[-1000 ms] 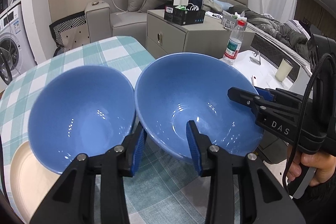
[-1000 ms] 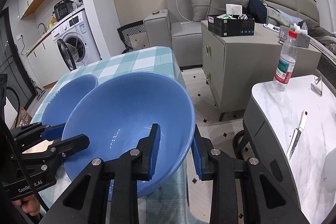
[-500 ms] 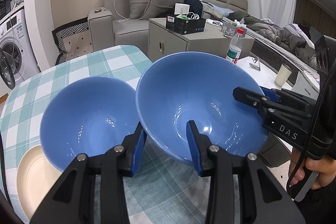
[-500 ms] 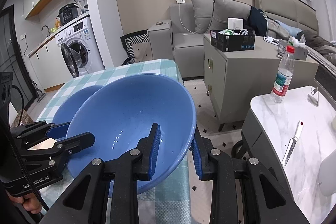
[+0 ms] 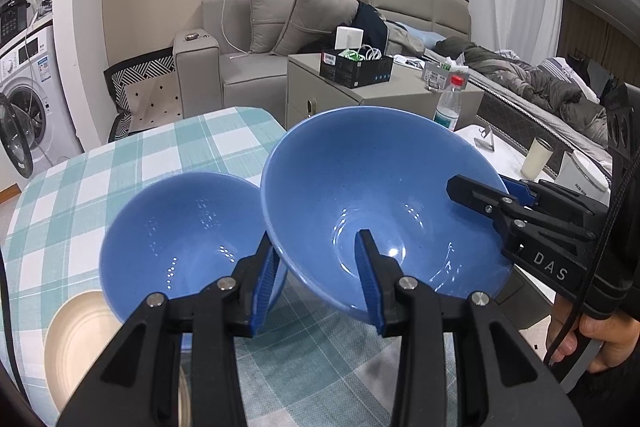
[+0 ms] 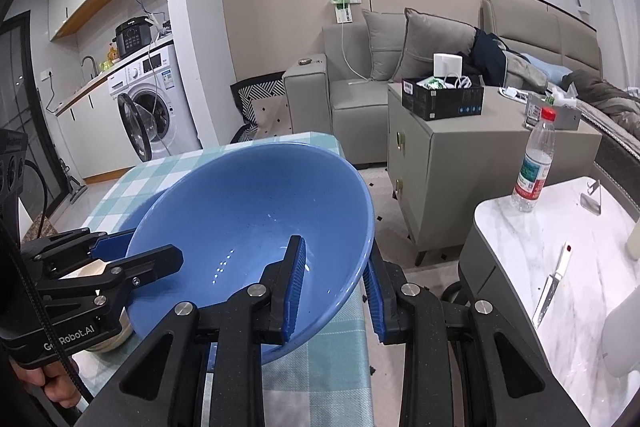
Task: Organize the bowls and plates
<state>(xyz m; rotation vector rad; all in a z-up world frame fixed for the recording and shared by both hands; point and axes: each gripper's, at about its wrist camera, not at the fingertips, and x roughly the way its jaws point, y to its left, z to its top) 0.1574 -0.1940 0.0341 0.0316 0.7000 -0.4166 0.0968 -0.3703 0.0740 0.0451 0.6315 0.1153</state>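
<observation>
- Beneath both claws lies a table under a teal-and-white checked cloth point(image 5: 132, 167); past its far edge stand a grey fabric sofa point(image 6: 360, 95) and a grey cabinet point(image 6: 452, 155), with a white washing machine point(image 6: 152, 107) far off to the left.
- To the right of the right claw, a white marble counter point(image 6: 560, 227) carries a clear plastic bottle with a red cap point(image 6: 534, 163) and a knife point(image 6: 554, 283).
- The left gripper point(image 5: 316, 271) is narrowly parted, its blue pads clamped on the near-left rim of a large glossy blue ceramic bowl point(image 5: 376, 203), one pad inside, one outside.
- The right gripper point(image 6: 336, 283) is likewise clamped on the same bowl's right rim, so the bowl hangs tilted between them, above the table's near corner.
- The large bowl is empty.
- Just left of the left claw sits a smaller blue bowl point(image 5: 180, 239), empty, resting over a cream round plate point(image 5: 76, 339); its rim seems to touch the large bowl.
</observation>
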